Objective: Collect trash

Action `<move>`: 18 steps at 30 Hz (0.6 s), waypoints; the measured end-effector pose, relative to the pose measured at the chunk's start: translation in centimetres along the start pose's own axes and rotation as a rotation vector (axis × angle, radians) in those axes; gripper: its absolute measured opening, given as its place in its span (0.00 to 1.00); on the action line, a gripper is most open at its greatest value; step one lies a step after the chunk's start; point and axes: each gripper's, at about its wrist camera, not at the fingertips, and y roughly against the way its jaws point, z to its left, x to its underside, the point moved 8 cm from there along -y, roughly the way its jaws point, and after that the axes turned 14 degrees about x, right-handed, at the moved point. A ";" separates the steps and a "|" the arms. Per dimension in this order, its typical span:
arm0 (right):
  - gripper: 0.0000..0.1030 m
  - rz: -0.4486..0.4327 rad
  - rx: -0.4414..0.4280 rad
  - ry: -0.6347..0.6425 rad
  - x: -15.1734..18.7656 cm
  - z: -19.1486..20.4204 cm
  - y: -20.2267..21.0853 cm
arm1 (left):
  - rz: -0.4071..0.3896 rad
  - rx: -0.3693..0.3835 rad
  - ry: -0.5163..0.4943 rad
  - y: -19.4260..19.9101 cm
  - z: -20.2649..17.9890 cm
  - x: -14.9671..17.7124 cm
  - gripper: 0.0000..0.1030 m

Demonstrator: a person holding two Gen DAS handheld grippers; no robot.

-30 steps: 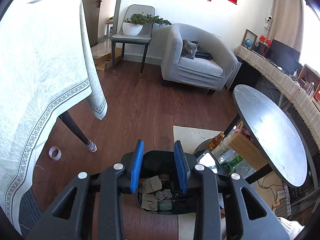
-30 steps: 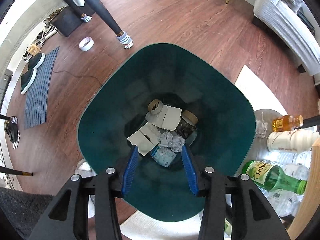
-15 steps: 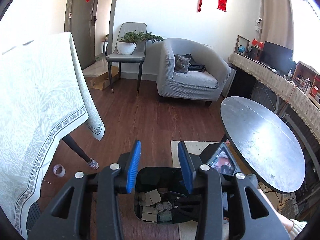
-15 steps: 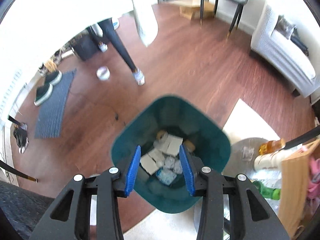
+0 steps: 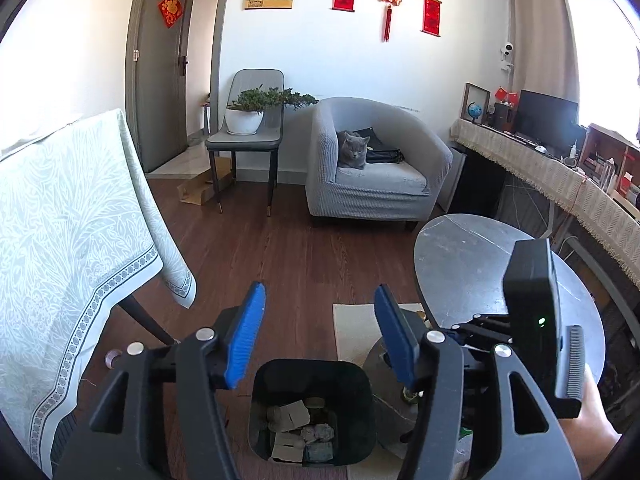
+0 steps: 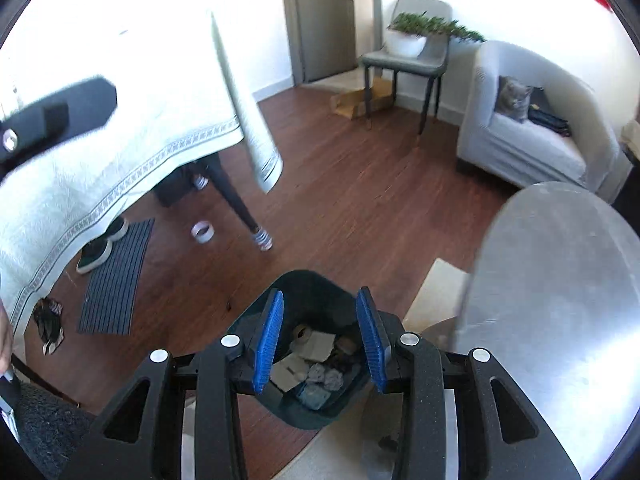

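Observation:
A dark green bin [image 5: 316, 378] stands on the wood floor and holds crumpled paper, cardboard scraps and a tape roll [image 5: 300, 432]. My left gripper [image 5: 319, 292] hangs high above the bin. Its blue-padded jaws are opening and hold nothing. In the right wrist view the same bin [image 6: 308, 292] lies below my right gripper [image 6: 320, 292], which is open and empty, with the trash [image 6: 316, 364] visible between its fingers. A hand [image 5: 592, 420] holds the right tool's black housing [image 5: 530, 300] at the right of the left wrist view.
A table with a pale patterned cloth [image 5: 72, 240] stands left, and a tape roll [image 6: 202, 232] lies by its leg. A round grey table [image 5: 472, 256] is at the right, with a cream rug [image 5: 352, 328] under it. Further back are a grey armchair with a cat [image 5: 352, 152], a chair with a plant [image 5: 248, 120], a floor mat and shoes [image 6: 112, 280].
Both grippers have risen away from the bin, which now looks smaller and lower in each view. The left jaws have spread wider. The right jaws have narrowed slightly.

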 end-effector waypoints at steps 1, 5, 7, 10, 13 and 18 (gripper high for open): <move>0.37 -0.014 0.012 -0.016 -0.1 -0.9 0.6 | -0.001 0.001 -0.007 -0.2 -0.4 -0.1 0.62; 0.37 -0.054 0.063 -0.066 0.2 -4.6 2.7 | -0.022 -0.001 -0.042 -0.5 -2.3 -0.4 0.76; 0.39 -0.067 0.087 -0.091 0.5 -6.6 3.5 | -0.038 -0.001 -0.055 -0.3 -3.0 -0.5 0.82; 0.48 -0.083 0.128 -0.119 1.3 -9.3 4.8 | -0.076 -0.019 -0.069 -0.1 -3.9 -0.3 0.92; 0.57 -0.097 0.163 -0.141 2.2 -11.6 6.1 | -0.094 -0.036 -0.060 0.0 -4.1 0.5 0.94; 0.76 -0.128 0.230 -0.187 4.2 -15.1 8.5 | -0.045 -0.060 -0.010 0.2 -4.0 2.5 0.97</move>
